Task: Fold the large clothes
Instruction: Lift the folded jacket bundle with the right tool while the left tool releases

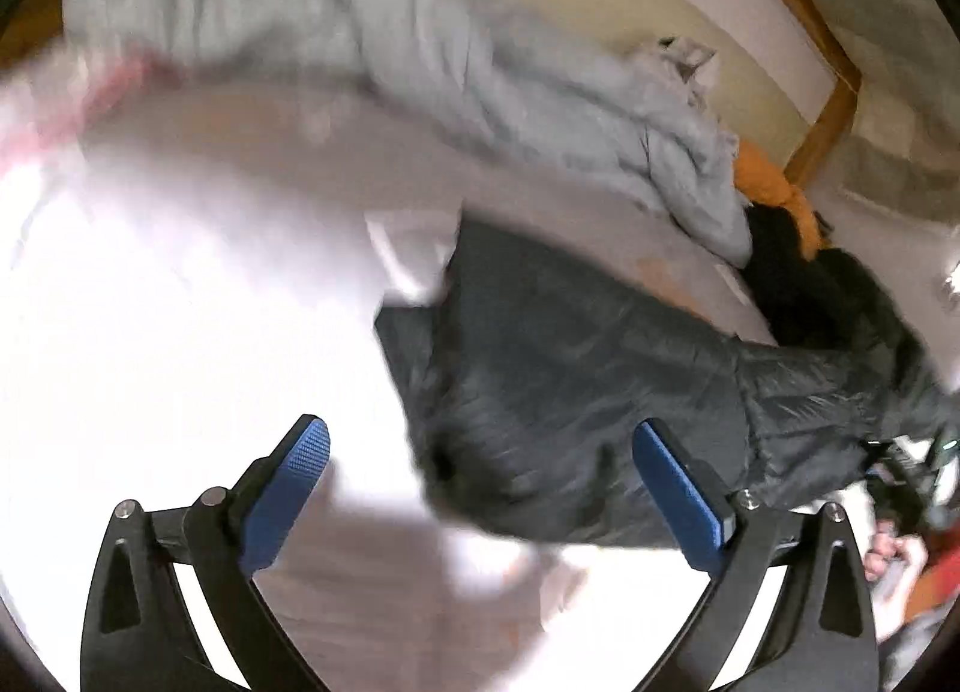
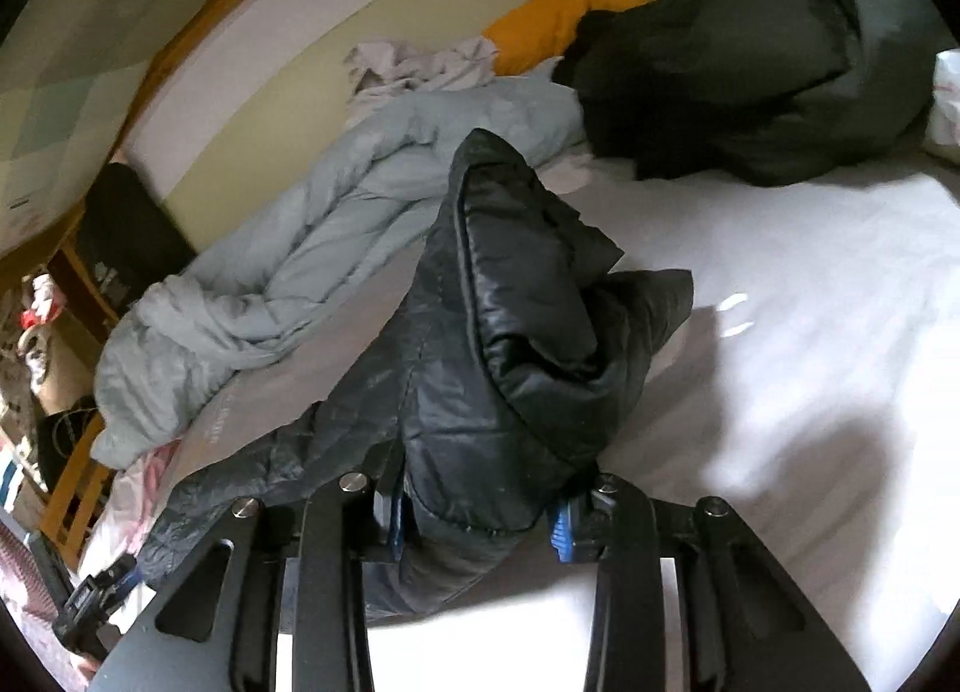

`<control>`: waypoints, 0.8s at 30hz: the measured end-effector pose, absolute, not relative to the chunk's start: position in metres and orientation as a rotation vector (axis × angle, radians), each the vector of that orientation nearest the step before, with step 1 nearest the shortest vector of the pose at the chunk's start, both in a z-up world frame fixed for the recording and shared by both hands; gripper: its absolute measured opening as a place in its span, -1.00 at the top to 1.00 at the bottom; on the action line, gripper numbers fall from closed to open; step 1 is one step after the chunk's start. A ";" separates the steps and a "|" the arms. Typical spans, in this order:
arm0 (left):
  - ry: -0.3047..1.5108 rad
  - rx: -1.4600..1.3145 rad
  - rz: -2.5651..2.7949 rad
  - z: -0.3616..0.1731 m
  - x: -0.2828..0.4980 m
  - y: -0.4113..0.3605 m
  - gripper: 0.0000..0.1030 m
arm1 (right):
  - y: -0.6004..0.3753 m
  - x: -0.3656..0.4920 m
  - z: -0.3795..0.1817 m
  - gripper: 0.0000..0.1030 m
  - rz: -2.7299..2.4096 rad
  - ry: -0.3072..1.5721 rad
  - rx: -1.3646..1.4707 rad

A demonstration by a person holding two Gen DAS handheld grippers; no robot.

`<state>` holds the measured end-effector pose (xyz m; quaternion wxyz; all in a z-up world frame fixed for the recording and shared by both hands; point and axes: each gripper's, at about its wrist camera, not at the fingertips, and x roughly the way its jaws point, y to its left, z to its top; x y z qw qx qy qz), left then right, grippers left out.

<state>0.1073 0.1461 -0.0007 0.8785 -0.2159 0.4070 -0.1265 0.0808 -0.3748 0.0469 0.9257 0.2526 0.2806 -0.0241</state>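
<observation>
A black puffer jacket [image 1: 570, 368] lies bunched on the white bed sheet [image 1: 150, 302]. My left gripper [image 1: 480, 452] hovers over its near edge, jaws wide open; the jacket shows between the blue pads [image 1: 312, 452] but neither pad presses on it. This view is blurred. In the right wrist view the same black jacket [image 2: 510, 332] rises in a crumpled peak from my right gripper [image 2: 477, 524], which is shut on a thick fold of it. The fabric hides most of both pads [image 2: 561, 530].
A pale grey quilted coat [image 2: 300, 254] lies along the far side of the bed, with an orange garment [image 2: 558, 14] and a dark green coat [image 2: 750, 62] beyond. A wooden bed frame [image 2: 180, 44] runs by the wall. A person's hand [image 1: 894, 560] shows at right.
</observation>
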 end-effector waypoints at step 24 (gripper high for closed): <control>0.868 -0.288 -0.610 0.005 0.066 0.048 0.45 | -0.358 0.022 0.121 0.28 -0.019 0.304 0.220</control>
